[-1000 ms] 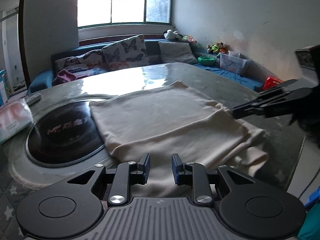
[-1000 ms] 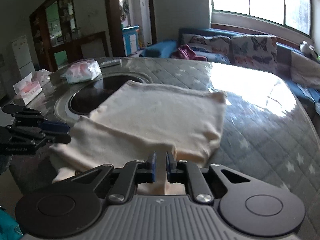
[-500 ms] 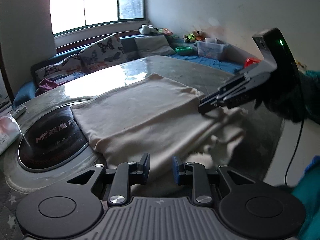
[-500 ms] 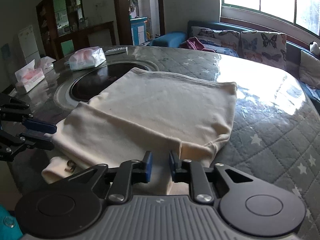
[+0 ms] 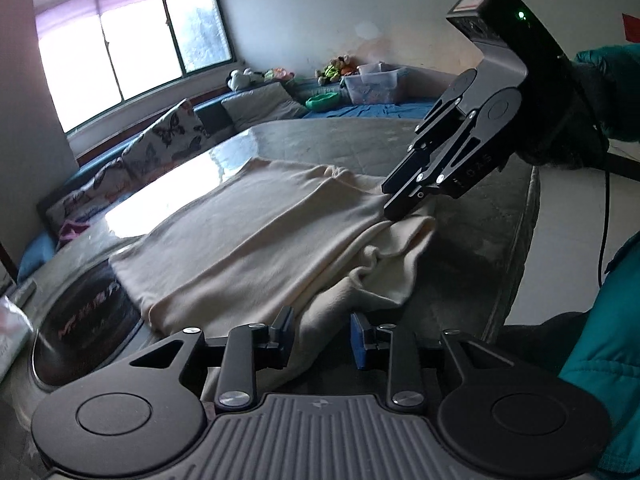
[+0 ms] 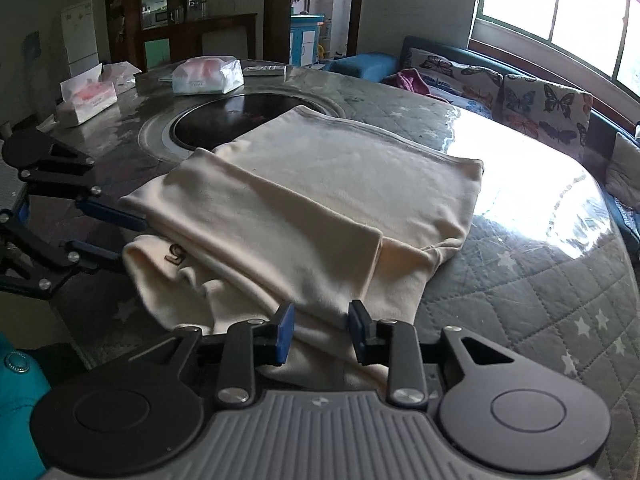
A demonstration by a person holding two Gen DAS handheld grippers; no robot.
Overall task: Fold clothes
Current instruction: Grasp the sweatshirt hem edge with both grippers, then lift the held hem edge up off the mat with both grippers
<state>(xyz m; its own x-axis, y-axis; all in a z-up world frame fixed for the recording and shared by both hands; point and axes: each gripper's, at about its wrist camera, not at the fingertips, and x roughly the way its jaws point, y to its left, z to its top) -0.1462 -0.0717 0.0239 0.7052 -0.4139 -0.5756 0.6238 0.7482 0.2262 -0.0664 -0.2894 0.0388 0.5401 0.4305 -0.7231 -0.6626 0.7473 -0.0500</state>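
Note:
A cream garment [image 5: 256, 240] lies partly folded on the round table, one flap laid over its body; it also shows in the right wrist view [image 6: 328, 208]. My left gripper [image 5: 322, 336] is open, its fingers either side of the garment's near edge, which lies loose between them. My right gripper [image 6: 320, 332] is open too, with the garment's hem lying between its pads. In the left wrist view the right gripper [image 5: 404, 204] hovers at the garment's right corner. In the right wrist view the left gripper [image 6: 108, 236] sits at the garment's left edge.
The round table [image 6: 540, 288] has a quilted grey cover and a black inset hob [image 6: 240, 120] under the garment's far corner. Tissue packs [image 6: 208, 76] and a tissue box [image 6: 88, 98] stand at the far side. A sofa with butterfly cushions [image 6: 540, 108] runs beyond the table.
Both grippers have opened wider and let the cloth go. The right gripper rose and tilted down over the garment's corner. The flap now lies folded over the body.

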